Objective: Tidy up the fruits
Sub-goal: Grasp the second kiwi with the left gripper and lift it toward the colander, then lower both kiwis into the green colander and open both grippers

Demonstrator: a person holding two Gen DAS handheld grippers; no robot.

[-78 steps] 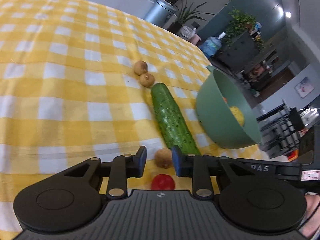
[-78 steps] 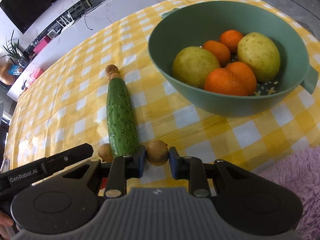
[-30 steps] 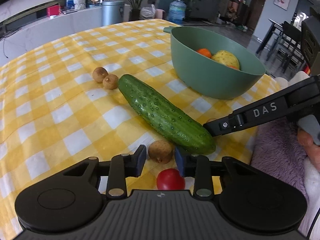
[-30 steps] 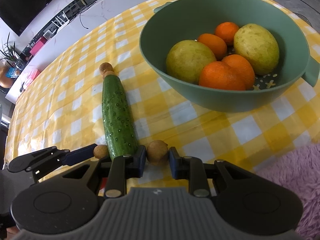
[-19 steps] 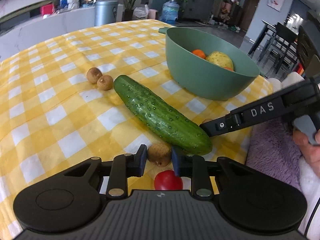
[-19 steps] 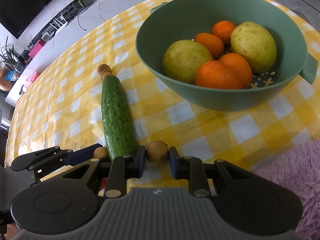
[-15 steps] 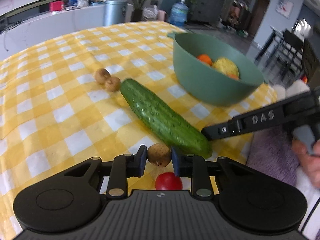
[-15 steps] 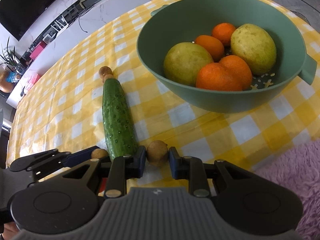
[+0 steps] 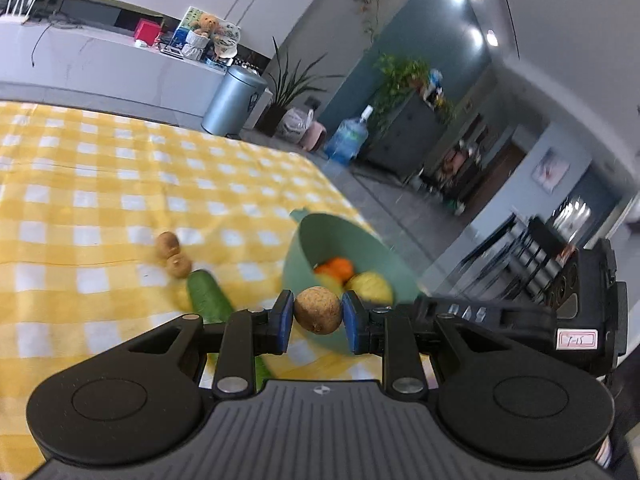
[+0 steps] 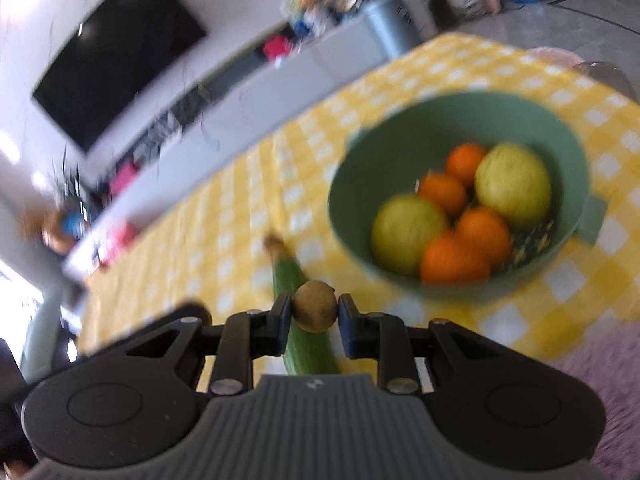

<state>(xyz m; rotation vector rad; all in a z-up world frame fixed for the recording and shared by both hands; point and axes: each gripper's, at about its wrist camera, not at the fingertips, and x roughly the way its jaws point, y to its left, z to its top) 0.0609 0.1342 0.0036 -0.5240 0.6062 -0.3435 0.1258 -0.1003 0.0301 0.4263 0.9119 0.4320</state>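
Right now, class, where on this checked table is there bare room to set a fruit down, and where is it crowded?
Free: the wide stretch of checked cloth left of and beyond the two small brown fruits and the cucumber. Crowded: the near right corner, where the cucumber lies beside the green bowl, itself packed with oranges and yellow-green fruits.

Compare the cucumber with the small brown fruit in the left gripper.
The cucumber is long and green; the small brown fruit is round and tan. The cucumber lies on the checked tablecloth; the small brown fruit is clear of the cloth, clamped between the jaws of the left gripper. The cucumber is far larger than the small brown fruit. Both are outside the green bowl.
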